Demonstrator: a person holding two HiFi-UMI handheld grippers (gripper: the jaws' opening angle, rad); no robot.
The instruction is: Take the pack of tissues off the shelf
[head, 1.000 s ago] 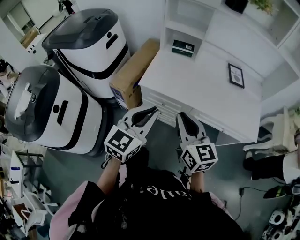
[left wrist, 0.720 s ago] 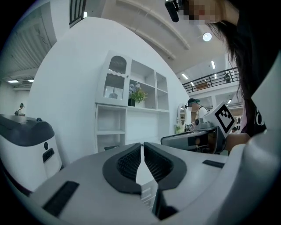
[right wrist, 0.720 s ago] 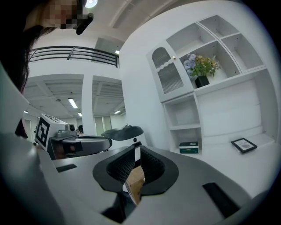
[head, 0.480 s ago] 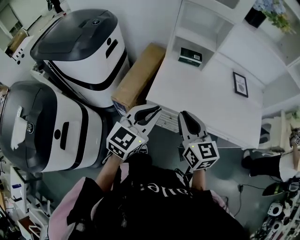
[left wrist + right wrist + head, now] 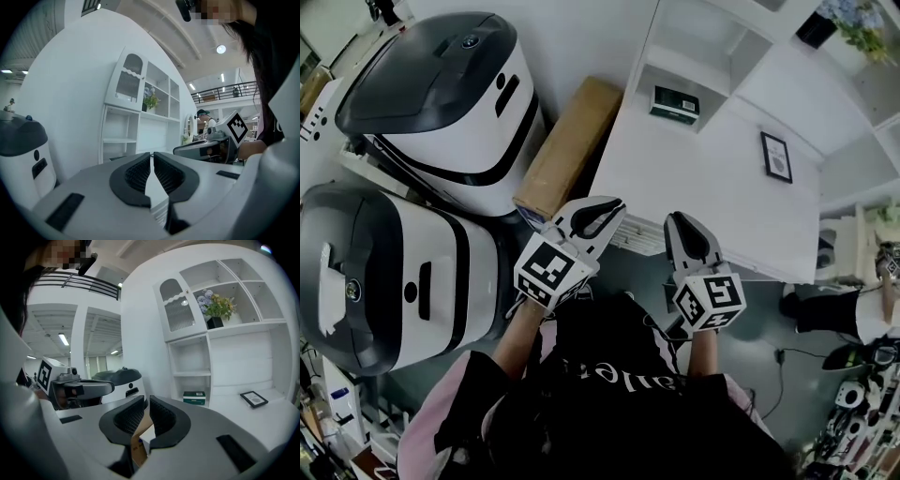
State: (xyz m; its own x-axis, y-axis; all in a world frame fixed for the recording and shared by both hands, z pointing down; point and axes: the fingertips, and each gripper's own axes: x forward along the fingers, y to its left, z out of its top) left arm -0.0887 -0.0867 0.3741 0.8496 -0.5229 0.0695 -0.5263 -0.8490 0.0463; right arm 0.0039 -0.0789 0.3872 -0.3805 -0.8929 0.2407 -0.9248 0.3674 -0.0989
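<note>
The green and white pack of tissues [image 5: 674, 101] lies in the lowest open compartment of the white shelf unit [image 5: 712, 56]; in the right gripper view the pack [image 5: 194, 397] sits beyond my jaws, to the right. My left gripper [image 5: 612, 208] is shut and empty, held in front of the white desk's [image 5: 675, 178] near edge. My right gripper [image 5: 679, 223] is beside it, also shut with nothing between its pads. In the left gripper view the left gripper [image 5: 152, 159] points at the shelf unit [image 5: 140, 112].
A framed picture [image 5: 775, 153] lies on the desk top. A cardboard box [image 5: 564, 150] leans between the desk and two large white and grey machines [image 5: 441, 94]. A potted plant [image 5: 848, 23] stands on an upper shelf. A white chair [image 5: 848, 253] is at the right.
The head view has shifted, so the desk and shelf sit slightly higher and nearer the centre. Both grippers have crept a little towards the desk and stay shut.
</note>
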